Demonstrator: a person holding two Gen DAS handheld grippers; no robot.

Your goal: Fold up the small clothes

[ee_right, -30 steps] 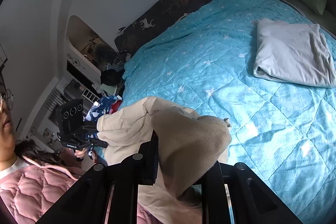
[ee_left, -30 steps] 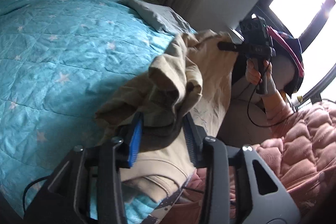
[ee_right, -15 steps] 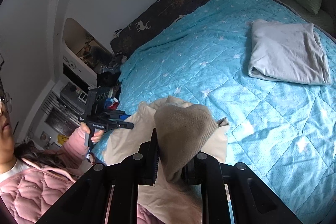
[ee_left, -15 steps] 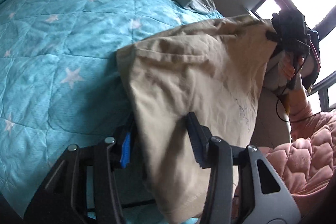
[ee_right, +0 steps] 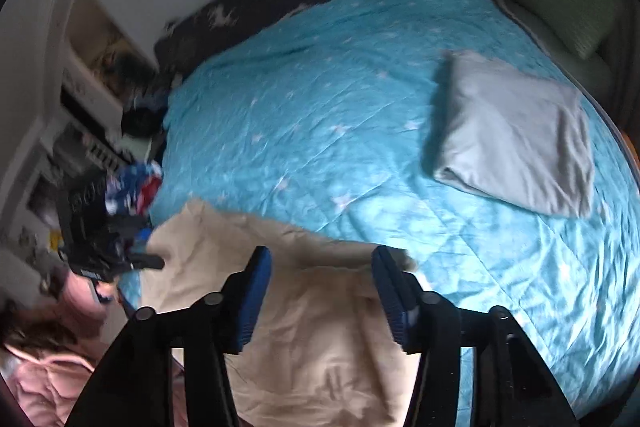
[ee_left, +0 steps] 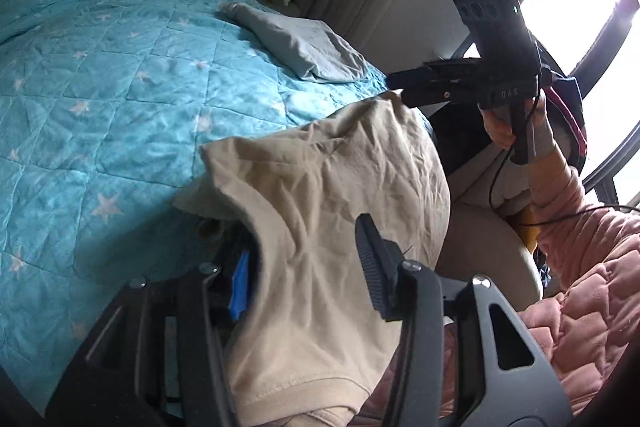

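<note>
one creased beige garment (ee_left: 328,211) hangs clamped in the left gripper (ee_left: 308,267); right gripper (ee_right: 320,291) jaws are opening, empty.

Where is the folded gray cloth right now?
The folded gray cloth lies on the blue star quilt, right of centre in the right wrist view, near the green pillow, apart from the beige garment.

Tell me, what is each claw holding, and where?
Left claw grips the shirt by a bunched fold near its edge. Right claw is opening: the shirt lies under its jaws, unpinched, so it holds nothing.
</note>
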